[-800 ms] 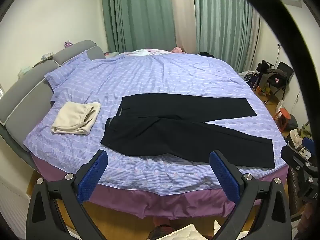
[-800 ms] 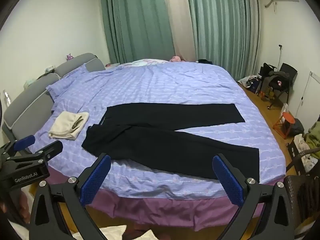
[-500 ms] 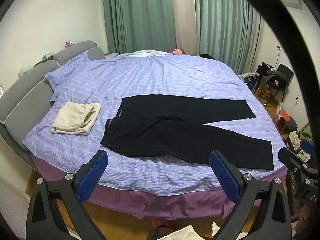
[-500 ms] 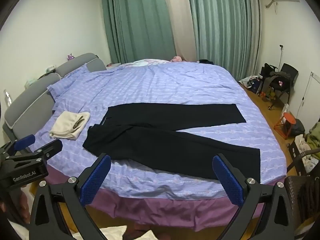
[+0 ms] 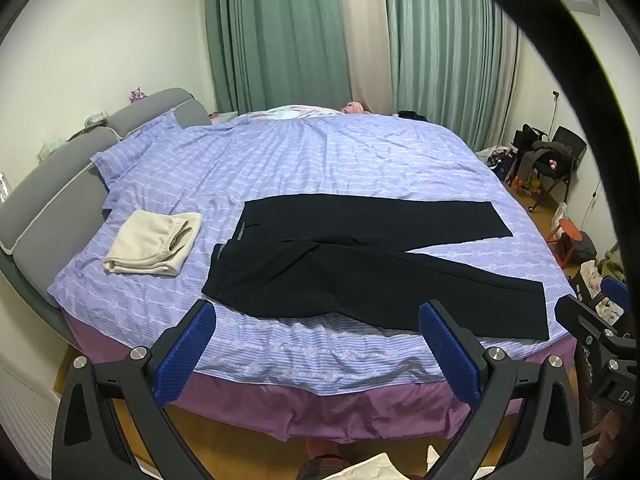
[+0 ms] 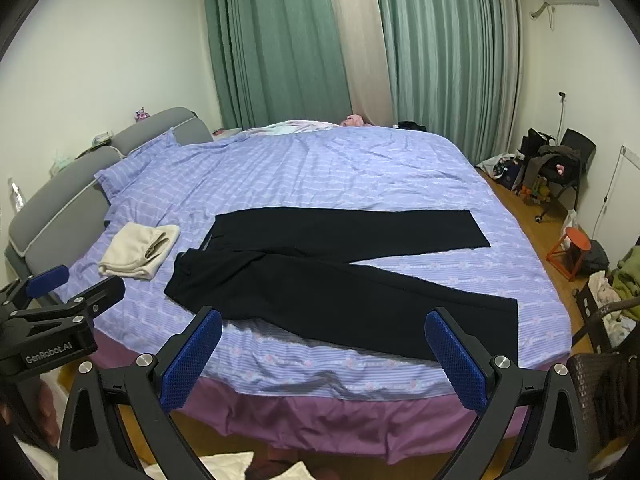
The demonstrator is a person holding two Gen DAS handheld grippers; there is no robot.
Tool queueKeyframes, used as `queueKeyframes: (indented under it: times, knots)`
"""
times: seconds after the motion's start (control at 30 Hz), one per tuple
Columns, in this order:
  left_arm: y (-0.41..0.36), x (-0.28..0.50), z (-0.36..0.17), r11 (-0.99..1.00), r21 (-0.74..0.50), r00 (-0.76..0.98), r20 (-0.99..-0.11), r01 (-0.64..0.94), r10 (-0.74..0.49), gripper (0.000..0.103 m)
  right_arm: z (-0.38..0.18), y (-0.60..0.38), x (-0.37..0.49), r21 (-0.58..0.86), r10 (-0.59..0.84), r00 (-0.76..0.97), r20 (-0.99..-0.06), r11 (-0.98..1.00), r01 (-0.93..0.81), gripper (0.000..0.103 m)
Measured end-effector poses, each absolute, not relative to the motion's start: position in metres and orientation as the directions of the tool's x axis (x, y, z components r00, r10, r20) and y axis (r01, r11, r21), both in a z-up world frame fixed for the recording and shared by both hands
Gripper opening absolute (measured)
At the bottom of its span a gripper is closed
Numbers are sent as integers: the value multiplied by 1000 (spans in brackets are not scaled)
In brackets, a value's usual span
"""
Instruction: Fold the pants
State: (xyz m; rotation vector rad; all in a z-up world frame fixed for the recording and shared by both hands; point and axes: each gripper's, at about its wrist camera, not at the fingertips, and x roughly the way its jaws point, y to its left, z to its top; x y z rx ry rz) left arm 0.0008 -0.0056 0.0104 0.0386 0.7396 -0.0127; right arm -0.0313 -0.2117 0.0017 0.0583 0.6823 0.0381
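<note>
While both tools are being held short of the bed, the step in hand is judged to be the approach for a first fold, nothing having been gripped yet. Nearest in the left wrist view, the left gripper (image 5: 316, 344), black-framed with blue mesh pads, is being held with its jaws spread wide and nothing between them, pitched downward toward the mattress edge. The right gripper (image 6: 322, 348), of the same build, is likewise being kept wide and empty at a similar downward tilt; in its view the left tool is showing at nine o'clock, so the two are being carried side by side.

Just beyond the pads, the bed with the lilac striped cover (image 5: 280, 352) is being faced from its near edge. The black long-legged pants (image 5: 360, 272) are lying flat on it at about twelve o'clock, waistband toward nine o'clock, hems toward three o'clock, the two legs splayed apart in a narrow V. To do the step well, the nearer leg is probably best pinched at waistband and hem together, one tool at each end, and carried over onto the farther leg so the seams are matched; only the top layer should be caught, not the cover.

Farther off at ten o'clock, a folded cream garment (image 5: 154, 242) is resting apart from the pants.
</note>
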Motion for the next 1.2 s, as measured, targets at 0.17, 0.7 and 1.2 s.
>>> queueKeyframes:
  times: [0.17,0.7,1.2]
  knots:
    - [-8,0,9,999,40,740,-673,24,10,103,2,-211,-32,67,55,776,-628,998,-17,102]
    - [-11,-3,8,998,44,748,-664,34,4,103,4,-221,-34,67,59,785,-616,998,-23,102]
    - [-12,-2,8,999,42,747,-664,34,2,103,3,-223,-34,68,60,786,-615,997,-23,102]
